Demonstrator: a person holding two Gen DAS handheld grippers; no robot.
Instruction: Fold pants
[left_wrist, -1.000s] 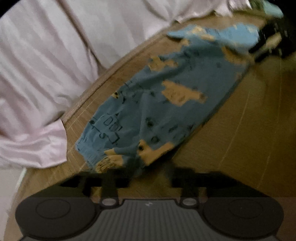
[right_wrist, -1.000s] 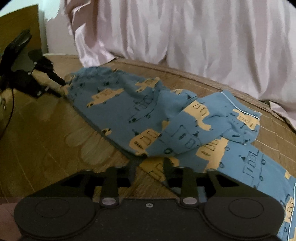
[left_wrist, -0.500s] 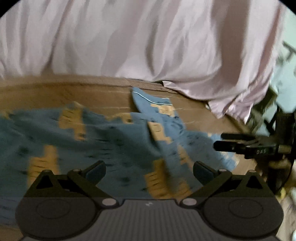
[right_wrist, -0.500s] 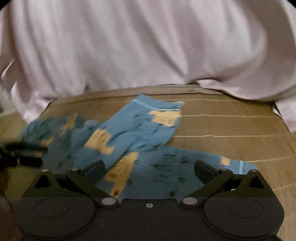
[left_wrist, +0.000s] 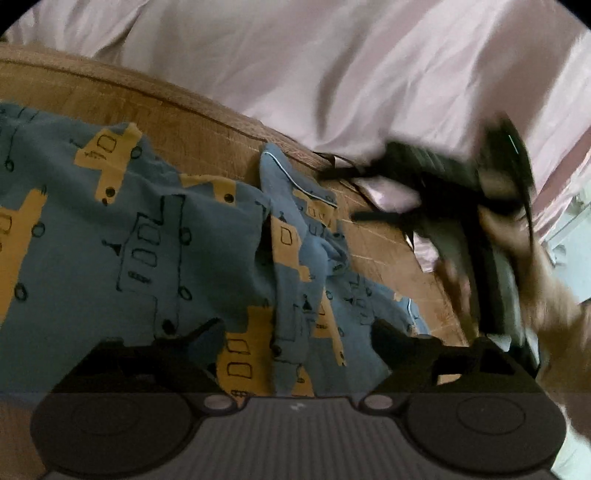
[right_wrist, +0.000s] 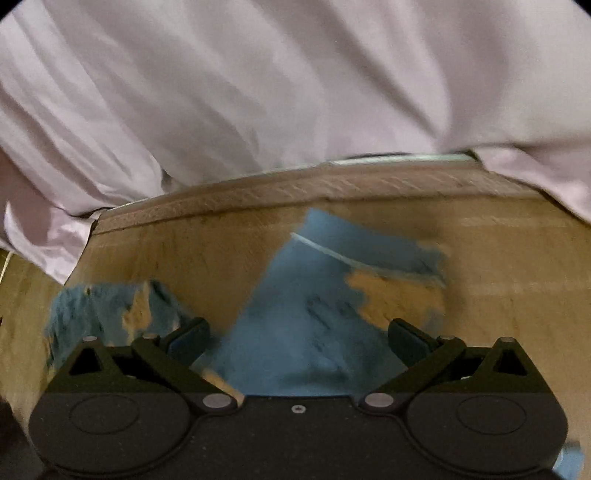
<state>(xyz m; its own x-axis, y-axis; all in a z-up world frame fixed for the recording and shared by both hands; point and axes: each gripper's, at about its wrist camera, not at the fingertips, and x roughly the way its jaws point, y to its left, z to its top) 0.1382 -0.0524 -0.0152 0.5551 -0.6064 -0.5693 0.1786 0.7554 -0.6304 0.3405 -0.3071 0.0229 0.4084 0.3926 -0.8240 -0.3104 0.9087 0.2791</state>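
Both grippers have dropped closer to the pants (left_wrist: 155, 236) since half a second ago, and the right gripper (left_wrist: 461, 206), then level and off to the side in the left view, now sits higher and blurred, with a hand (left_wrist: 524, 258) wrapped around it. On the left gripper (left_wrist: 291, 332) the jaws are spread wide, nothing between them, and the blue cloth with yellow vehicle prints lies directly under and ahead of the gap, rumpled, one leg bunched into a ridge that runs away from the camera. From the right wrist the jaws are likewise released, and a blurred white-piped edge of the pants (right_wrist: 314, 295) lies ahead of the gap, with cloth filling the space between the fingers (right_wrist: 188, 338). A second bunch of cloth lies off to the left. The pants lie on the brown woven table (right_wrist: 517, 277), and pale pink fabric (right_wrist: 295, 92) hangs behind its far edge.
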